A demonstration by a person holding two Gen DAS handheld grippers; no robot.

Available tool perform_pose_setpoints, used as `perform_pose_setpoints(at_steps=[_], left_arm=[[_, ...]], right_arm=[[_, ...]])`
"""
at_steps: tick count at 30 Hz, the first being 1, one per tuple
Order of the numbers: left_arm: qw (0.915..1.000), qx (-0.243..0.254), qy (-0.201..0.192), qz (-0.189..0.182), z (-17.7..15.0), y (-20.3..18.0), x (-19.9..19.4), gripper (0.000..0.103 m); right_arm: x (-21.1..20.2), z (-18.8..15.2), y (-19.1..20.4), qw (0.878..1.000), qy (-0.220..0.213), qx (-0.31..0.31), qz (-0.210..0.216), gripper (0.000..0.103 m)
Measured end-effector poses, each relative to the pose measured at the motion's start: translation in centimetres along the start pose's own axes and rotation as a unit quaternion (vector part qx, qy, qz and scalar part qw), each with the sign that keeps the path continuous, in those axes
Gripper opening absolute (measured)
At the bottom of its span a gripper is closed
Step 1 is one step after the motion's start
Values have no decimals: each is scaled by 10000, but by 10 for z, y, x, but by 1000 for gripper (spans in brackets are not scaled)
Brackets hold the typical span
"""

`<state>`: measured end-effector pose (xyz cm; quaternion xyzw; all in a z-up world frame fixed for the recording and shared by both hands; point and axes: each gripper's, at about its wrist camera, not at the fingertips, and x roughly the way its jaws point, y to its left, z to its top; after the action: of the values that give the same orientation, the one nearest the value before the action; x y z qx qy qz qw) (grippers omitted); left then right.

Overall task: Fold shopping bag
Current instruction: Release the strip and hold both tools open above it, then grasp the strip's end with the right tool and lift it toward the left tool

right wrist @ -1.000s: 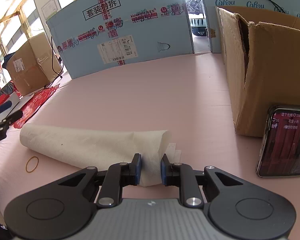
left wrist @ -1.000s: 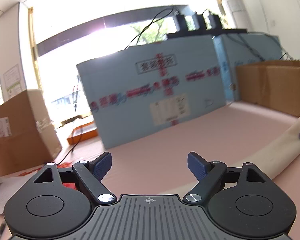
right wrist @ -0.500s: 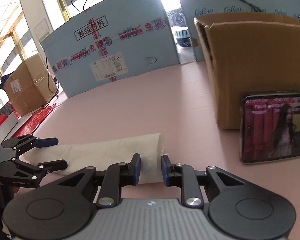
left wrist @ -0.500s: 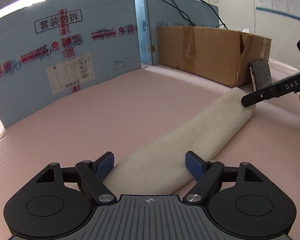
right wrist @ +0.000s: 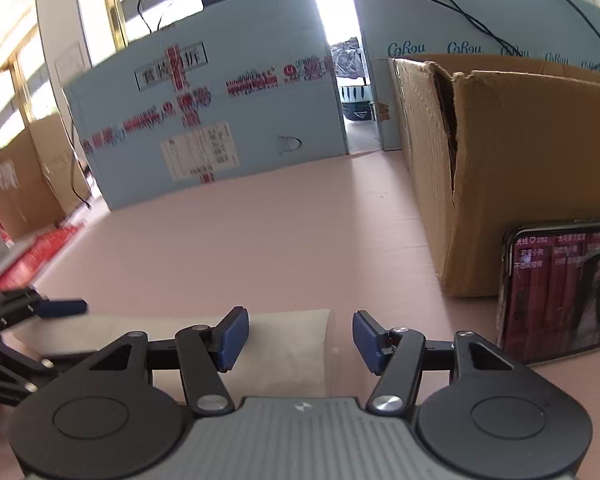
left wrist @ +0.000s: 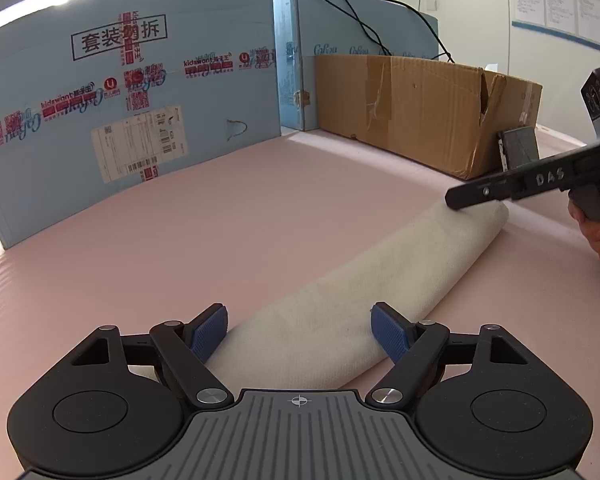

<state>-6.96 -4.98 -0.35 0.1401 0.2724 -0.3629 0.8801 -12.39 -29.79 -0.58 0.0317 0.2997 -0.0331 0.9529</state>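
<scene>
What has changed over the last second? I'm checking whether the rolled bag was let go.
The right hand-held gripper, earlier clamped on one end of the rolled shopping bag, has released it; its jaws are opening, that end between them untouched. The left hand-held gripper swung down to straddle the other end, open. The bag stayed rolled on the pink table.

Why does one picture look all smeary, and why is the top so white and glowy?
Right wrist view: the blue board and its red writing are smeared by motion blur, and the gap behind it glares white. Left wrist view: sharp, with the rolled bag and board print crisp, only a bright window glow at the top left. Both views: the fisheye lens bends straight edges into curves.
</scene>
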Motion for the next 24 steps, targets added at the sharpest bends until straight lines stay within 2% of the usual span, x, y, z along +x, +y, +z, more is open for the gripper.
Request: perform_pose_setpoints(at_steps=[3, 6, 10, 12, 14, 19, 24], left_arm=[[10000, -5, 3, 10, 0, 0, 0, 83], [10000, -19, 8, 12, 0, 0, 0, 83], [10000, -35, 12, 11, -1, 0, 0, 83], [10000, -34, 11, 11, -1, 0, 0, 84], [10000, -27, 13, 9, -1, 1, 0, 84], [10000, -4, 1, 27, -1, 0, 0, 84], [10000, -30, 7, 11, -1, 1, 1, 84]], right_arm=[[-6, -4, 3, 9996, -102, -102, -233, 61], [-25, -8, -4, 9992, -268, 181, -232, 62], [-51, -18, -18, 9971, -212, 728, 49, 64], [-59, -26, -27, 9921, -48, 1167, 460, 64], [-63, -29, -30, 9882, 42, 1355, 719, 65], [-52, -27, -19, 9849, 389, 1394, 948, 66], [-38, -16, -3, 9844, 553, 1342, 999, 77]])
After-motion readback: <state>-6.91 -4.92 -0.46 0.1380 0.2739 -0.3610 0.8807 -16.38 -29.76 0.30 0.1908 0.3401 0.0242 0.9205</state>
